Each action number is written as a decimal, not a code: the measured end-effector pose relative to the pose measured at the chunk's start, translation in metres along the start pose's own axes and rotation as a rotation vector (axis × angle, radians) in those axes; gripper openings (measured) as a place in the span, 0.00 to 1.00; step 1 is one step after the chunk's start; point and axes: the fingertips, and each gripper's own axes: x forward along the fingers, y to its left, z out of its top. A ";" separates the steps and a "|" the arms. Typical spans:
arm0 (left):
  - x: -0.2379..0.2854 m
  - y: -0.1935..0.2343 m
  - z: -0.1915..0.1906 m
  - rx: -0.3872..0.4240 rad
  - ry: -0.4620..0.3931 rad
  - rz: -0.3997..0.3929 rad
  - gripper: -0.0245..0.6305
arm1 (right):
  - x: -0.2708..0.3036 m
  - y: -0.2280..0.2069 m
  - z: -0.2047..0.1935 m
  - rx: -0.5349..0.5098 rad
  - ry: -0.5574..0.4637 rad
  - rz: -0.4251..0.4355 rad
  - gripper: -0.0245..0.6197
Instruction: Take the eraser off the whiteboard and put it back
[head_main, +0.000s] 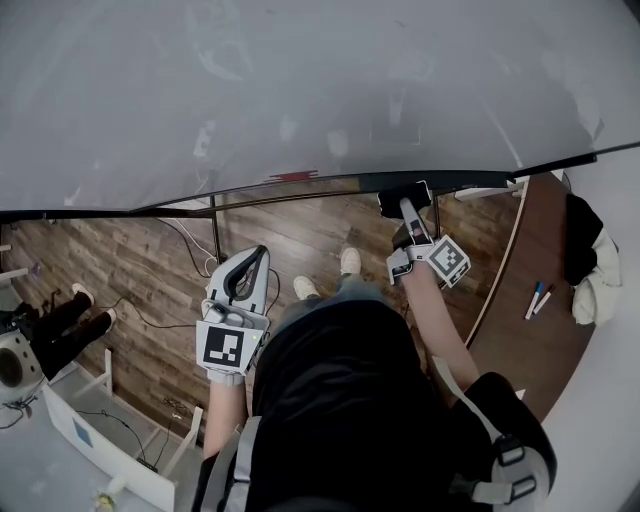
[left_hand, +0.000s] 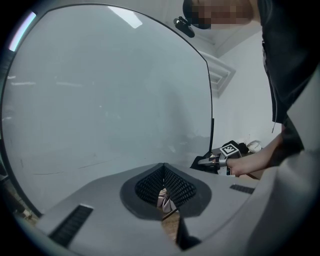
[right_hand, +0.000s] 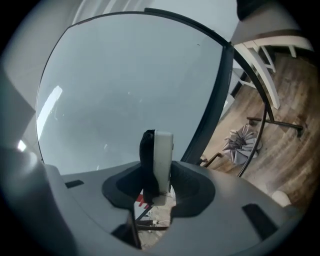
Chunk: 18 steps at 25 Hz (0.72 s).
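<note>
The eraser (right_hand: 158, 159), a white block with a black felt face, stands upright between the jaws of my right gripper (right_hand: 159, 176), which is shut on it. In the head view the right gripper (head_main: 405, 212) holds the eraser (head_main: 403, 197) at the dark lower edge of the whiteboard (head_main: 300, 90). The left gripper view also catches the right gripper (left_hand: 207, 161) low by the board's right corner. My left gripper (head_main: 243, 272) hangs lower, away from the board and over the floor, its jaws closed together with nothing between them. In its own view the left gripper (left_hand: 163, 172) faces the whiteboard (left_hand: 100, 100).
The board's stand legs (head_main: 215, 235) cross the wooden floor below it. A brown table (head_main: 520, 320) at the right carries markers (head_main: 537, 298) and dark and white cloths (head_main: 588, 262). A person's legs (head_main: 60, 325) show at the left, and a white frame (head_main: 110, 440) stands at the bottom left.
</note>
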 end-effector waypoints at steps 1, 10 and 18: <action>0.000 0.000 -0.002 0.000 0.004 0.002 0.05 | 0.001 -0.005 -0.001 0.025 0.000 -0.020 0.28; -0.006 -0.001 -0.008 -0.009 0.019 0.024 0.05 | 0.019 -0.028 -0.009 0.239 -0.036 -0.020 0.28; -0.008 0.001 -0.010 -0.021 0.023 0.044 0.05 | 0.032 -0.036 -0.011 0.322 -0.044 -0.041 0.29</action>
